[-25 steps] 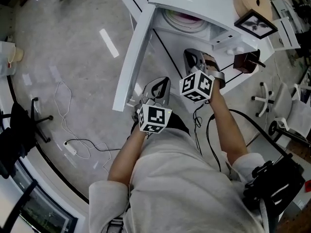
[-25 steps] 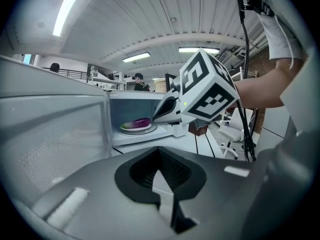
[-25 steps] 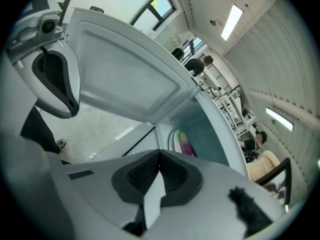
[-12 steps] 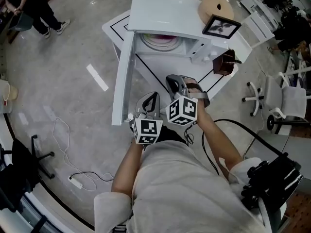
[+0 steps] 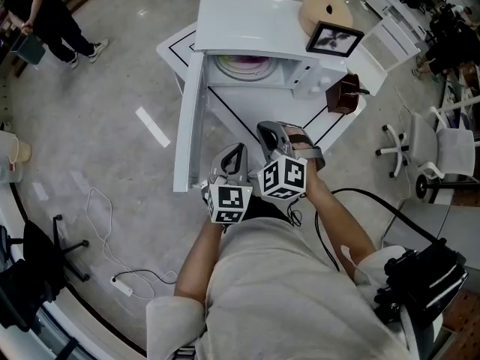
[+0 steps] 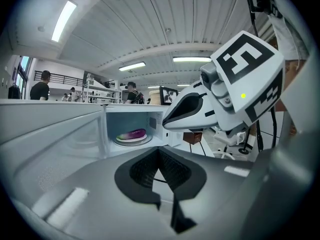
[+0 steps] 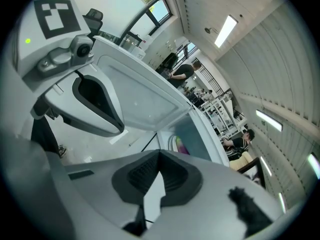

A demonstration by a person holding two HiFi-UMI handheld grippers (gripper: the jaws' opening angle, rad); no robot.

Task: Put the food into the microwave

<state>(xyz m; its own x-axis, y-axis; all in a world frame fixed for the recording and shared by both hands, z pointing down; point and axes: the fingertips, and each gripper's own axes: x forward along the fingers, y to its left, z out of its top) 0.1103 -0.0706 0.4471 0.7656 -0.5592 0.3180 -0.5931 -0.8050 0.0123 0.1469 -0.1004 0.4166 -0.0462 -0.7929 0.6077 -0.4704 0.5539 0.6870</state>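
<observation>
Inside, the food (image 6: 133,133) is seen on a plate (image 6: 131,140) in the microwave (image 5: 251,17), whose door (image 5: 189,118) is swung wide. The left gripper (image 5: 234,150) and the right gripper (image 5: 268,130) are held before it, jaws together, nothing gripped.

No writing, label or number can be read

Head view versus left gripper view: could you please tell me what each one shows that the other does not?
Only the head view shows the person's arms, the picture frame and the cable on the floor. Only the left gripper view shows the ceiling lights and the left tool from behind its jaws, which are shut with nothing between them. Both show the open microwave, the plate of food inside it, and the right tool.
</observation>
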